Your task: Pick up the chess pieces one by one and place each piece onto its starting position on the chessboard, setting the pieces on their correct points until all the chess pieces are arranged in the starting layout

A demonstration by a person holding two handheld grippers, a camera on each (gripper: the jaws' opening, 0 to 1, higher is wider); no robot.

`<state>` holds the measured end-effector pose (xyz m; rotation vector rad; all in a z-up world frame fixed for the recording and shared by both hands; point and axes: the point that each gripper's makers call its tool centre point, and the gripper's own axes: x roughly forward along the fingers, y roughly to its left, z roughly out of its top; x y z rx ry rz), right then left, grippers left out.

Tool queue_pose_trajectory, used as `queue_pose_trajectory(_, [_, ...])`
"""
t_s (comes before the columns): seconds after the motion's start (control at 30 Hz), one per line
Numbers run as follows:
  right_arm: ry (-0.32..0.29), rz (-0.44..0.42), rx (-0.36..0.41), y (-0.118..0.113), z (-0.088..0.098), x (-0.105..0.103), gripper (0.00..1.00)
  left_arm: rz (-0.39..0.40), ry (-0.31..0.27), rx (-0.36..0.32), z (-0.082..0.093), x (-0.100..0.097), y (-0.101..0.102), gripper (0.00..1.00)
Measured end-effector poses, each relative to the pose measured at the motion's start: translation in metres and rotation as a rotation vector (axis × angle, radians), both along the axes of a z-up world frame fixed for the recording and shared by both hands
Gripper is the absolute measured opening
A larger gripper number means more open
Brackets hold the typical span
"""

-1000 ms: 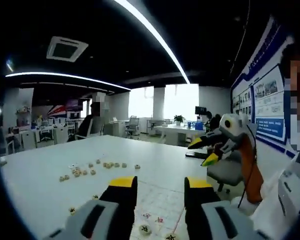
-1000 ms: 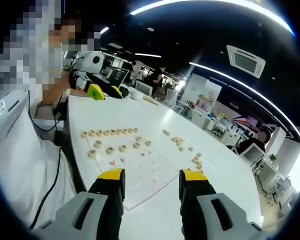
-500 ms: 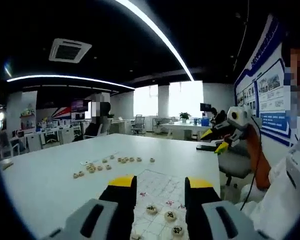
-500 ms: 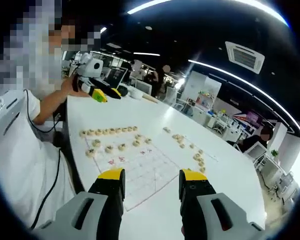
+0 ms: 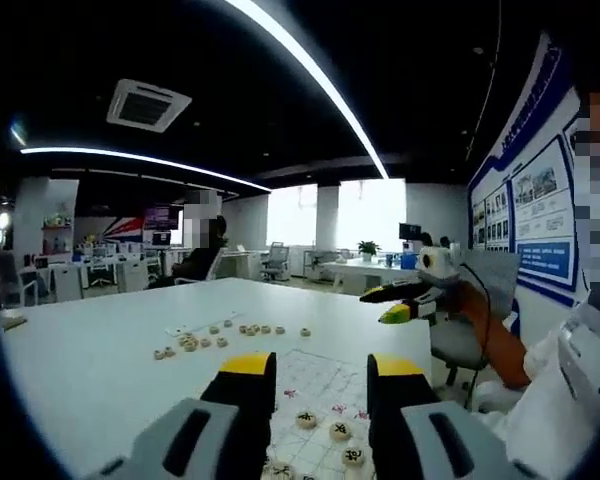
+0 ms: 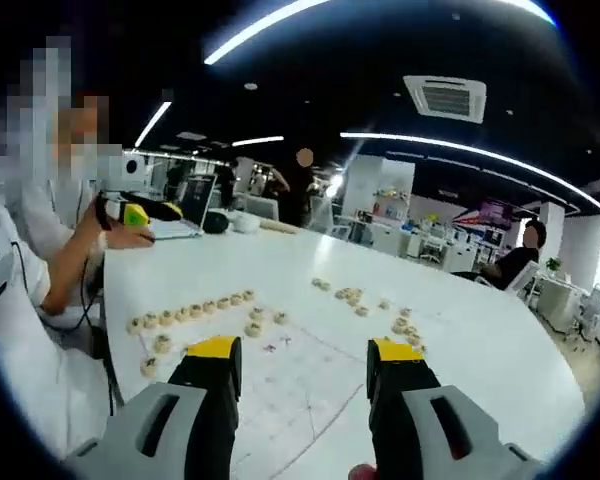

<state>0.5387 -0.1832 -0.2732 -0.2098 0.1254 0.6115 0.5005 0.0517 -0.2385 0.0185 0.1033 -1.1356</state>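
In the left gripper view my left gripper (image 5: 322,368) is open above the near end of the paper chessboard (image 5: 325,382), nothing between its yellow-tipped jaws. Three round pieces (image 5: 339,431) sit on the board below it, and loose pieces (image 5: 218,335) lie scattered further out. The right gripper (image 5: 398,301) hangs in the air to the right, jaws apart. In the right gripper view my right gripper (image 6: 304,353) is open over the chessboard (image 6: 292,372). A row of pieces (image 6: 188,312) lines the board's left edge, and loose pieces (image 6: 361,300) lie beyond. A hand holds the left gripper (image 6: 138,212) at far left.
The board lies on a long white table (image 6: 460,340). A laptop (image 6: 194,208) and small items stand at its far left end. An office chair (image 5: 458,340) is beside the table. People sit and stand among the desks behind.
Both cameras have swung. In the left gripper view the right gripper has dropped and come leftward. In the right gripper view the left gripper now sits lower, nearer the table. Both stay open.
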Motion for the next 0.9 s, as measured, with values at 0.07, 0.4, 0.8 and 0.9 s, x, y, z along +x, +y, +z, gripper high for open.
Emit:
queue_pose_trajectory(0.07, [0.022, -0.019, 0.025, 0.006, -0.008, 0.022, 0.48, -0.001, 0.000, -0.004, 0.002, 0.000, 0.005, 0.38])
queue_pose_trajectory(0.4, [0.110, -0.088, 0.167, 0.026, -0.029, 0.135, 0.43, 0.039, -0.031, -0.023, 0.013, 0.005, 0.026, 0.37])
queue_pose_trajectory(0.8, [0.189, -0.215, 0.066, 0.031, -0.085, 0.244, 0.41, 0.034, -0.063, 0.011, 0.011, 0.004, 0.035, 0.36])
queue_pose_trajectory(0.9, [0.201, -0.260, 0.067, 0.030, -0.093, 0.263, 0.41, 0.035, -0.058, 0.020, 0.010, 0.004, 0.037, 0.36])
